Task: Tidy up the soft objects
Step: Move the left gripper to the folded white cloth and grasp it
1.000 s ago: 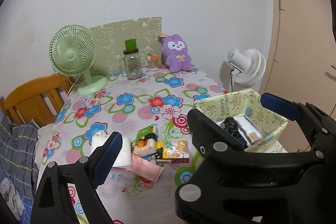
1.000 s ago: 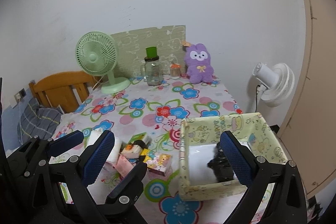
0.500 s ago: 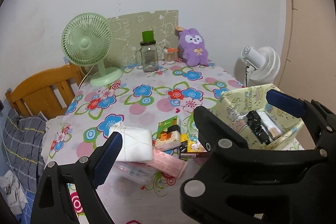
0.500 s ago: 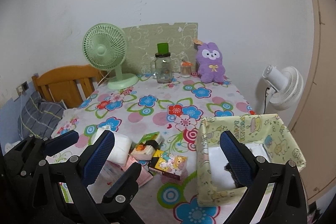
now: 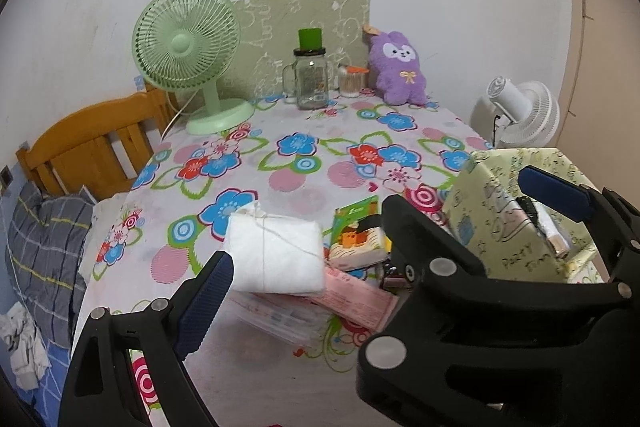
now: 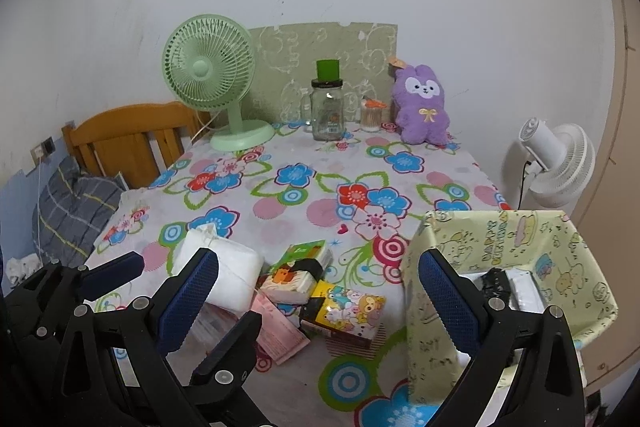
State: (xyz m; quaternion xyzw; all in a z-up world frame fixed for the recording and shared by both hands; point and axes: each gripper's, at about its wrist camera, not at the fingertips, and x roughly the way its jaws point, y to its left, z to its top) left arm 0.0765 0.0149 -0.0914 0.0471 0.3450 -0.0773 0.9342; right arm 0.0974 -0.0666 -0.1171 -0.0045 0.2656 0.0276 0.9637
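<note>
Left wrist view shows the white soft pad tied with thin string (image 5: 276, 253) lying on the flower-patterned surface (image 5: 304, 163), atop a clear plastic packet and a pink packet (image 5: 352, 301), just ahead of the left blue-padded finger. The left gripper (image 5: 376, 223) hangs with fingers spread wide, empty, above this pile. Small colourful cartoon packets (image 6: 342, 307) lie beside the pad. The right gripper (image 6: 318, 301), also wide and empty, spans from the pad to the yellow-green printed fabric box (image 6: 520, 251) at the right.
</note>
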